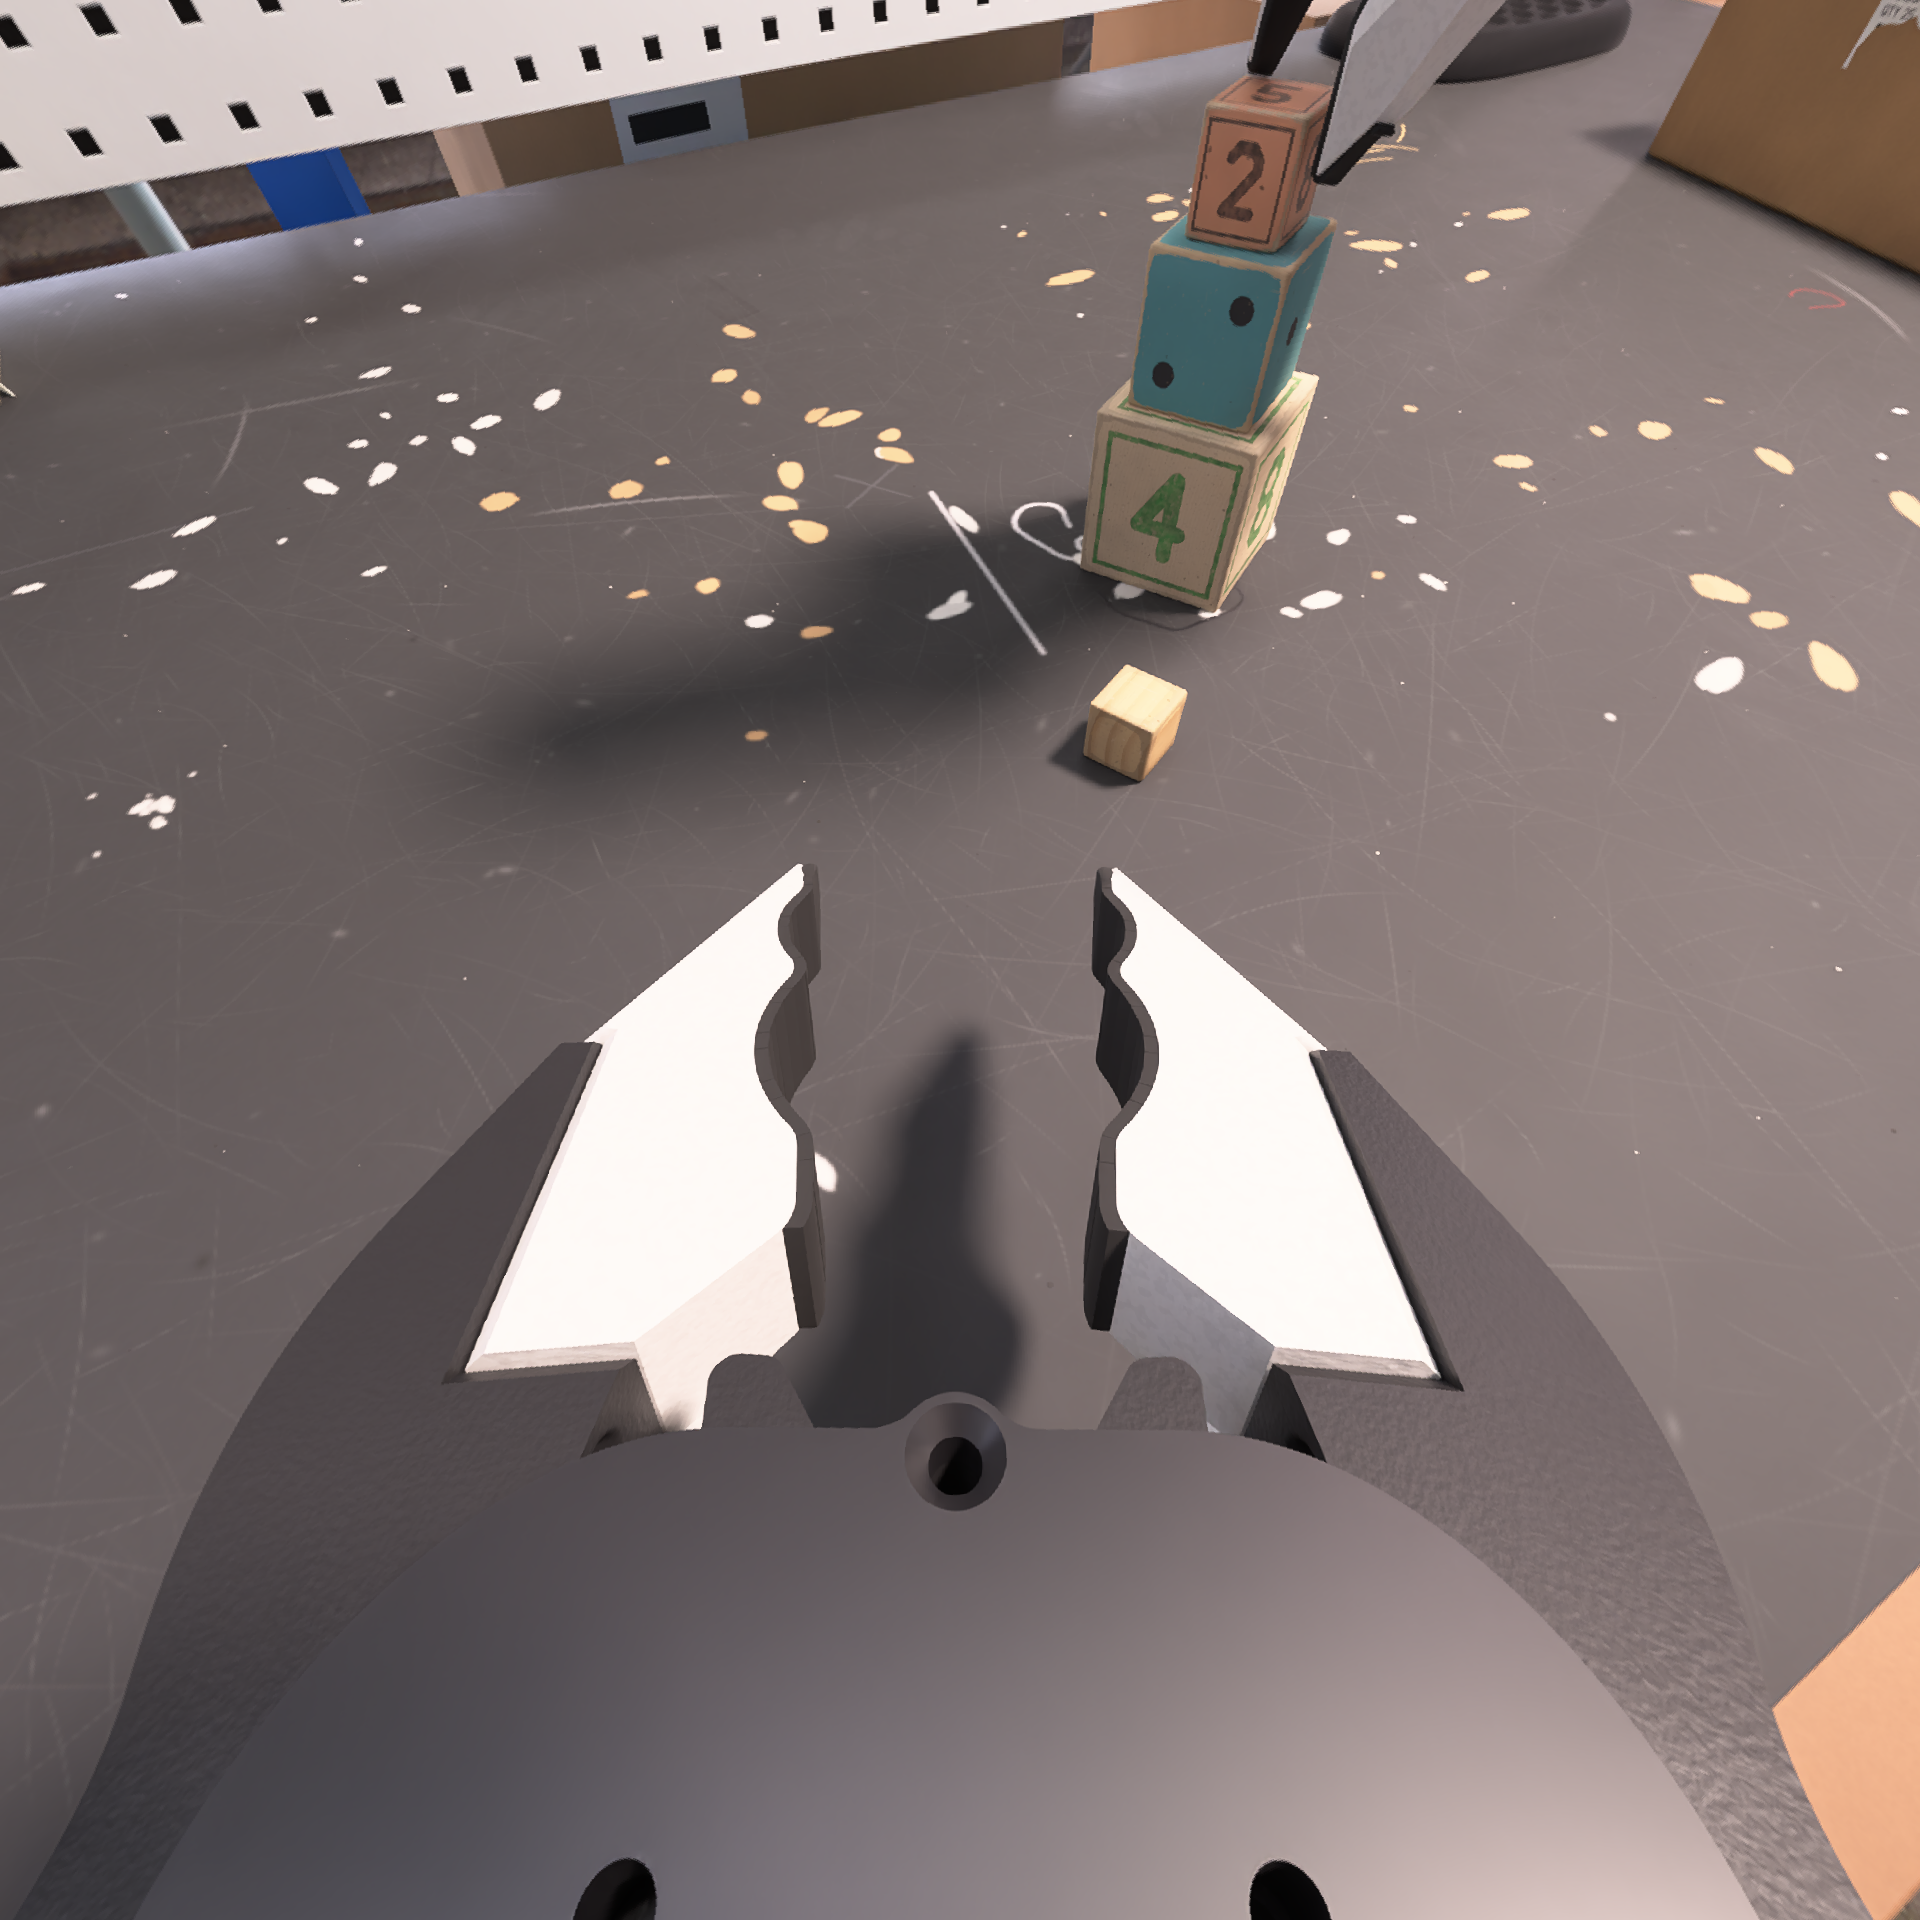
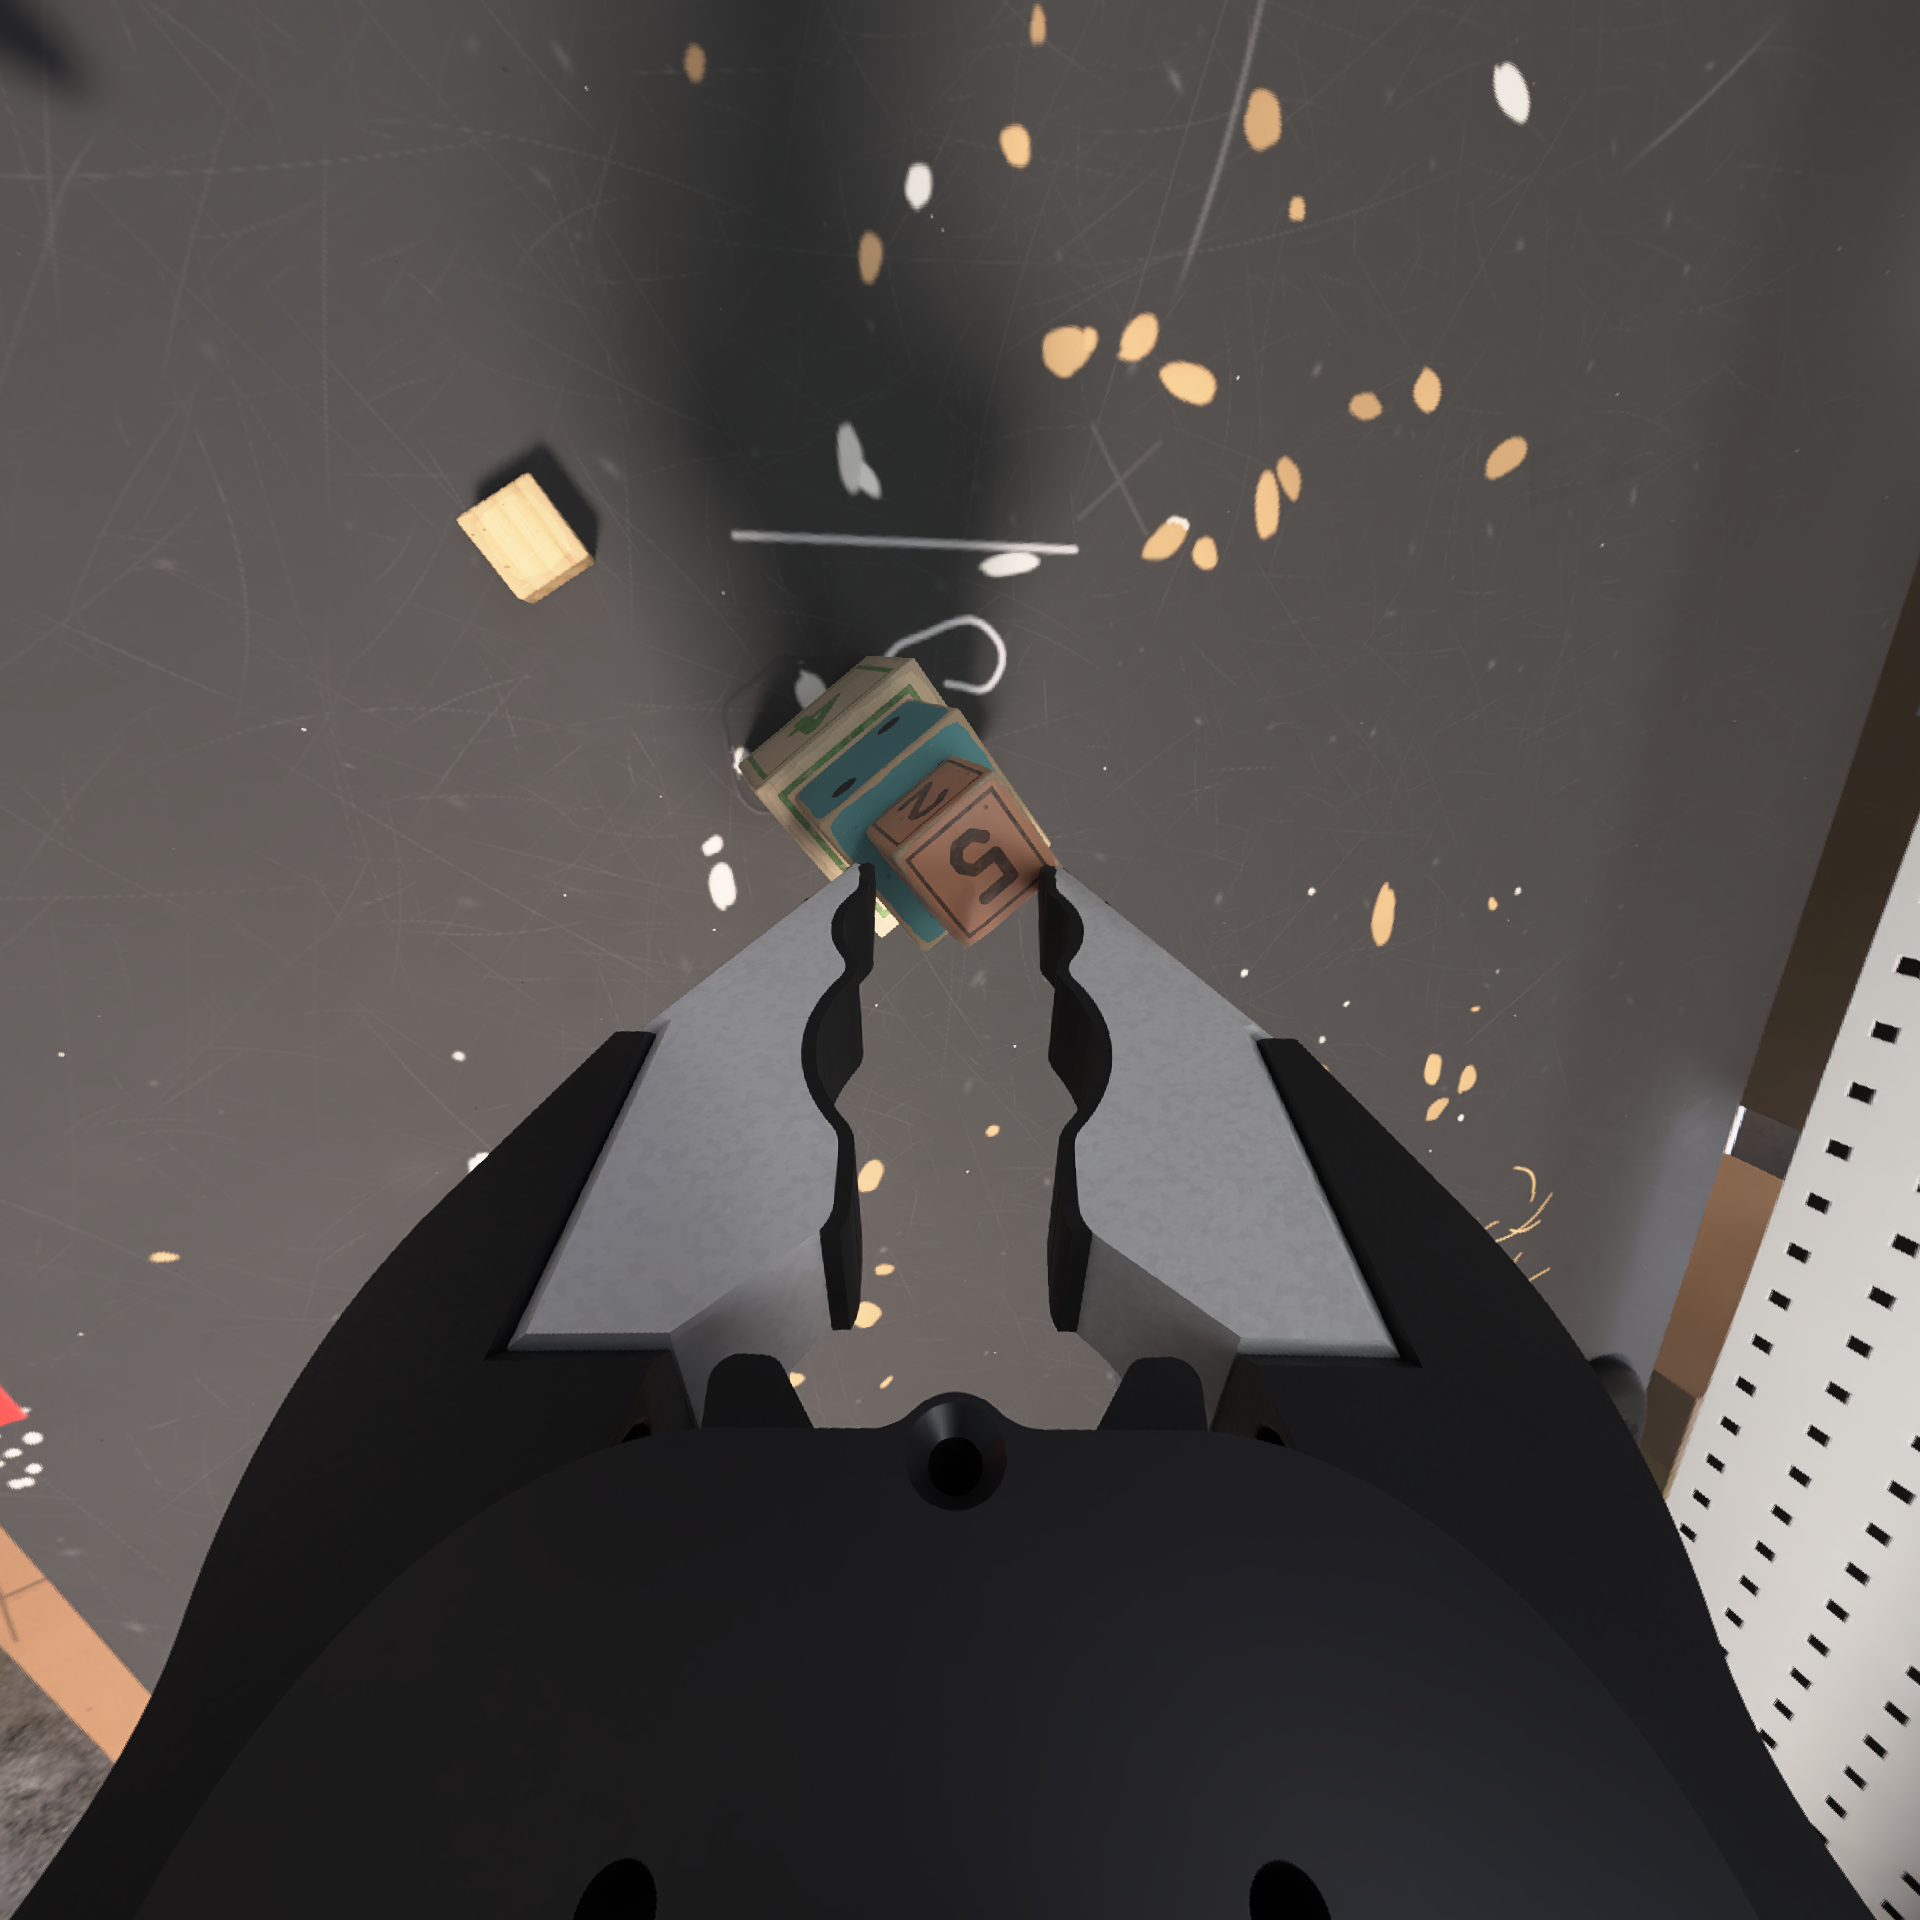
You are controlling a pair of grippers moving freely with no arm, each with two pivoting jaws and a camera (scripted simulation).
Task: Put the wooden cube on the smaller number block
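We see the small pale wooden cube (image 1: 1135, 722) lying on the dark grey paint-speckled table (image 1: 520, 935), just before a three-block stack | small reddish-brown number block (image 1: 1252, 166) tops a teal dotted die (image 1: 1226, 332) on a large cream green-numbered block (image 1: 1184, 499) | left gripper (image 1: 956, 894) released, empty | right gripper (image 2: 954, 883) spread around the reddish block's top; contact unclear.

In the left wrist view, the right gripper (image 1: 1311, 120) is cut off by the top edge; only its fingertips show, and whether they touch the brown number block (image 1: 1247, 171) cannot be determined. The cardboard box (image 1: 1797, 135) is cropped at the right edge. In the right wrist view, the teal dice block (image 2: 883, 774) and the green-bordered number block (image 2: 821, 738) are largely hidden beneath the brown block. The pegboard (image 2: 1829, 1351) is cut off at the right edge.
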